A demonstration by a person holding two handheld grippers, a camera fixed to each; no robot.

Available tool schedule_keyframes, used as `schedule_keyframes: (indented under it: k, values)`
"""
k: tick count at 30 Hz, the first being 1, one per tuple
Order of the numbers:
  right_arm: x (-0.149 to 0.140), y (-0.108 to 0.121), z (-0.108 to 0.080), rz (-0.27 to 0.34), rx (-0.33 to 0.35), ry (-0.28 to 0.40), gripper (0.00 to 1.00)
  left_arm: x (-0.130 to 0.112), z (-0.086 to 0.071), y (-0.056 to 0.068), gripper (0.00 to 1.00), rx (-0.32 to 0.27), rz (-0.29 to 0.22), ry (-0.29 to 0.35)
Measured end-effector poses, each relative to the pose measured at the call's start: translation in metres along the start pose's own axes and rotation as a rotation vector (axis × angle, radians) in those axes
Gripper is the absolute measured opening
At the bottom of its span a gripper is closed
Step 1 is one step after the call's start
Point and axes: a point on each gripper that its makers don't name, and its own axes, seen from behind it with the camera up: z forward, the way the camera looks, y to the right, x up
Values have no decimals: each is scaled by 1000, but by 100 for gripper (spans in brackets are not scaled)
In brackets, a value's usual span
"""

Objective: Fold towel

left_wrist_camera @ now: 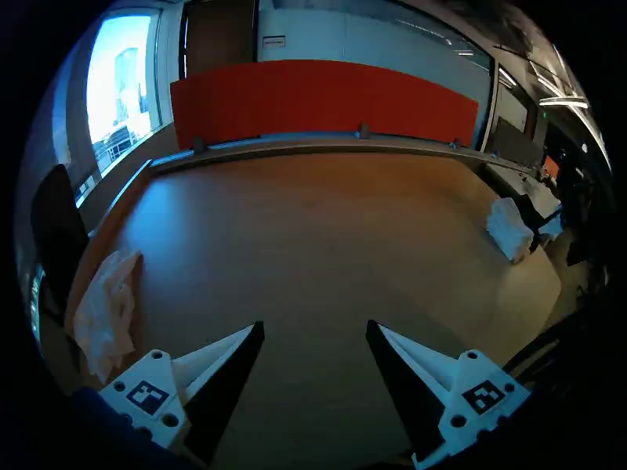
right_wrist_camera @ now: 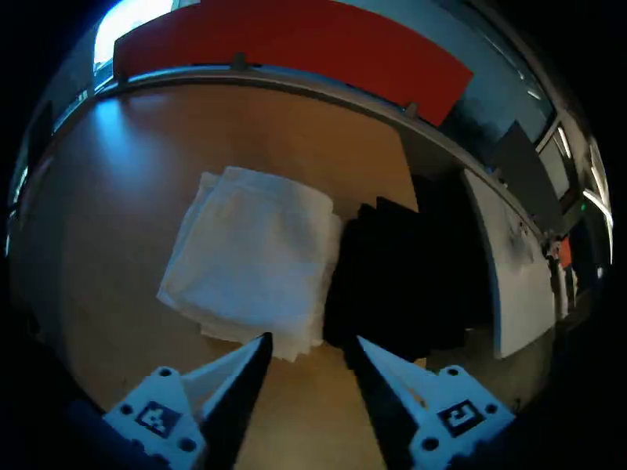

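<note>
Right tool [right_wrist_camera: 307, 345] gaping, empty, at near edge of towel [right_wrist_camera: 251, 262], frame centre. Left tool [left_wrist_camera: 313, 333] likewise spread above worktop [left_wrist_camera: 313, 235]. Towel likely soft, light, floppy; pinch corner.

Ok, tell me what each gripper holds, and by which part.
Nothing: left gripper and right gripper are both open; neither clamps the folded towel.

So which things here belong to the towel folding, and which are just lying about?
Job: folded white towel; crumpled white cloth, perhaps another towel; left gripper and right gripper, both open; table.
Lying about: dark stack; red partition; dark chair.
</note>
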Motion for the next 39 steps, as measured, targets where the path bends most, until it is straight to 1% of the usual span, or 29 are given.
schedule_keyframes:
  k: [2, 4, 12, 14, 18, 23, 26, 29, 33, 39]
  values:
    - [3, -3, -1, 11, 6, 10, 91, 0, 0, 0, 97, -1, 0, 2]
    - [6, -6, -2, 22, 12, 17, 93, 0, -1, 0, 97, -2, -2, 4]
    - [15, -12, -9, 44, 20, 46, 93, 2, -3, -2, 97, 0, -6, 14]
    - [18, -15, -11, 61, 30, 58, 94, 3, -3, -4, 97, 3, -11, 17]
    - [26, -21, -15, 122, 49, 94, 94, 4, -4, -6, 97, 7, -23, 23]
    - [41, -28, -22, 217, 65, 162, 93, 6, -5, -9, 97, 12, -34, 28]
    - [51, -31, -27, 268, 62, 209, 93, 7, -4, -9, 97, 13, -40, 32]
    - [58, -34, -31, 302, 57, 251, 93, 9, -4, -9, 97, 13, -48, 34]
    - [70, -36, -39, 325, 41, 312, 93, 12, -3, -9, 97, 12, -55, 39]
    - [90, -39, -56, 347, 30, 420, 93, 17, 0, -10, 97, 11, -60, 48]
